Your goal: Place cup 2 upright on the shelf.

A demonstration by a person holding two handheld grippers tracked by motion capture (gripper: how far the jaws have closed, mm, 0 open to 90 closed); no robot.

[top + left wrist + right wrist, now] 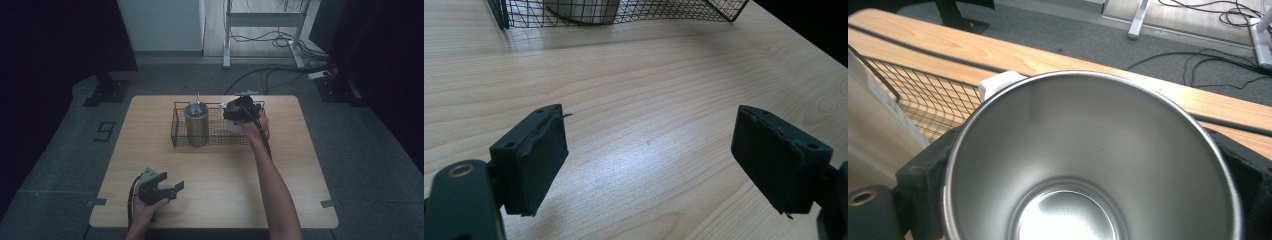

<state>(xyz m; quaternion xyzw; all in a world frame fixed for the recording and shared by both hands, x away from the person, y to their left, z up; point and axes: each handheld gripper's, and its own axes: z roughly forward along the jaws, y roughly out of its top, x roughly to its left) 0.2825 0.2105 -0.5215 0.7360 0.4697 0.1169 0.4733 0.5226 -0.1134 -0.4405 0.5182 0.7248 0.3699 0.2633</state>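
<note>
A black wire basket (173, 131) stands at the back middle of the wooden table (210, 175). In its left half a tall steel tumbler (196, 123) stands upright with a thin rod sticking out of its top. My right gripper (241, 113) hovers over the basket's right half, shut on a cup (229, 121) that is white outside. The right gripper view looks down into the cup's steel inside (1073, 150), with a black jaw pressed on each side. Near the table's front left, my left gripper (172, 183) rests low over bare wood, its jaws wide open with nothing between them (649, 150).
The left gripper view has the basket's mesh (634, 12) and the tumbler's base (579, 7) at its top edge. The tumbler's side (873, 115) stands close to the left of the held cup. Beyond the table's far edge lie cables (270, 37) and a desk frame.
</note>
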